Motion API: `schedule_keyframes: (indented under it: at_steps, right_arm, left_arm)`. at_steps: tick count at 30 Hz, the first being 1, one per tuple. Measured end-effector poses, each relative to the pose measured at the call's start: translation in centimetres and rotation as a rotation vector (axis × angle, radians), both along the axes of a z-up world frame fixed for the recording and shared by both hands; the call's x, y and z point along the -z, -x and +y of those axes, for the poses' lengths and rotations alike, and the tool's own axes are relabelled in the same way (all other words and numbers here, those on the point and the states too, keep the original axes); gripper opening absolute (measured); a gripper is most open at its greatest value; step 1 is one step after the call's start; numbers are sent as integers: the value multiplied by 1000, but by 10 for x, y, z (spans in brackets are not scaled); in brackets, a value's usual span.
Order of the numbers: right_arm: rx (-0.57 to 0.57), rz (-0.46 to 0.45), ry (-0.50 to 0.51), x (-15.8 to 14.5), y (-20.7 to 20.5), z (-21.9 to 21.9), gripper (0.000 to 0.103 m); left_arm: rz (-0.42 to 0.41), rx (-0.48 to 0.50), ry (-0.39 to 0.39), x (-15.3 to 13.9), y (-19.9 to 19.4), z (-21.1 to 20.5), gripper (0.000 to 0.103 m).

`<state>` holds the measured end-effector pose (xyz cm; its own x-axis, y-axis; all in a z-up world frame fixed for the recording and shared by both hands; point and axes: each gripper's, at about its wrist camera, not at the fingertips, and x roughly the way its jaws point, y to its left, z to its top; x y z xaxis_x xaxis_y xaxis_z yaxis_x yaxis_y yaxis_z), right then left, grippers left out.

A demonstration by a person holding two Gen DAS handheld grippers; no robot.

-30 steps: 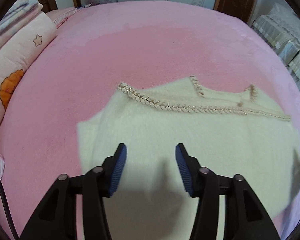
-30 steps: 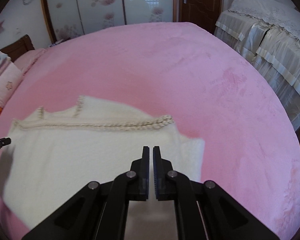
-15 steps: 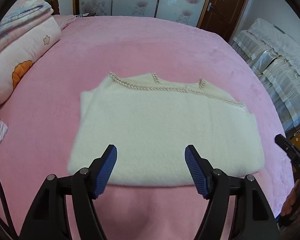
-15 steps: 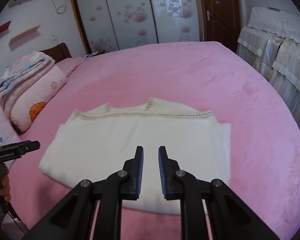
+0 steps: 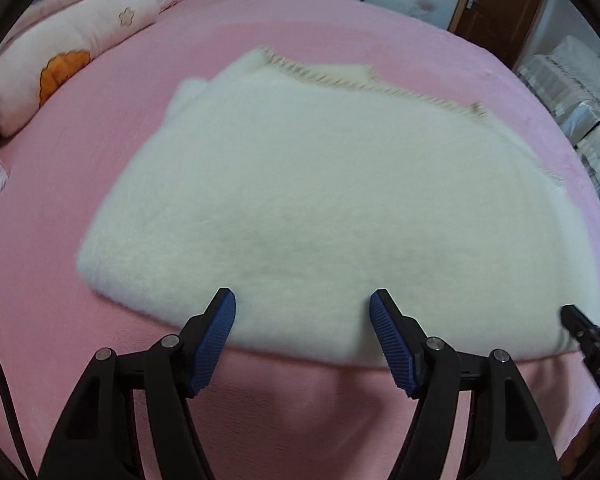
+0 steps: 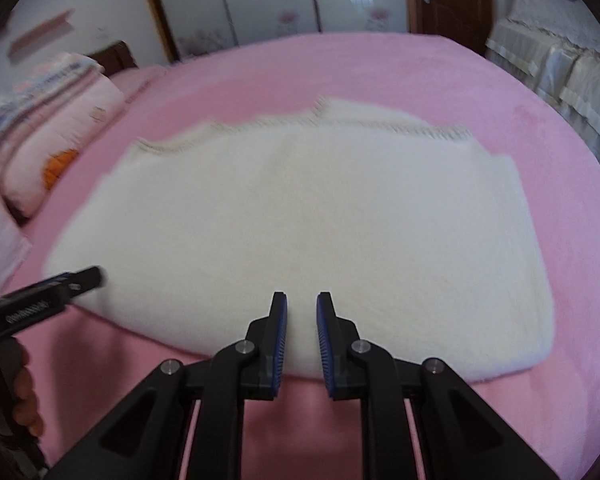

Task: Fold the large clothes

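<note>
Both grippers have dropped closer to the sweater (image 5: 332,200), folded on the bed (image 5: 100,128). Left gripper (image 5: 302,304) wide open, empty, over its 6 o'clock edge. Right gripper (image 6: 301,304) slightly open, empty.

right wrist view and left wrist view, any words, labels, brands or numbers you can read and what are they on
None can be read for certain.
White lettering on the side of the left gripper, seen in the right wrist view: too blurred to read.
Pale marks on the right gripper, at the edge of the left wrist view: too small and cut off to read.
The sweater, bed cover and pillow carry no text, only a flower print on the pillow.
</note>
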<state>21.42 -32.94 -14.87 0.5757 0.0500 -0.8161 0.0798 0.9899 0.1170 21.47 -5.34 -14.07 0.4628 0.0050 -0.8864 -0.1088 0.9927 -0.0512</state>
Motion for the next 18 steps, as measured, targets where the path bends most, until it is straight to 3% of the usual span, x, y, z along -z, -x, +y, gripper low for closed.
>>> schedule_keyframes:
  at_steps: [7,18]
  right_arm:
    - [94,11,14,12,12,-54,12]
    - [103,24,107,13,6,-38,15]
  left_arm:
    - [-24,7,58,8,1,16,68]
    - [-32,14,51,7,-1,15,68]
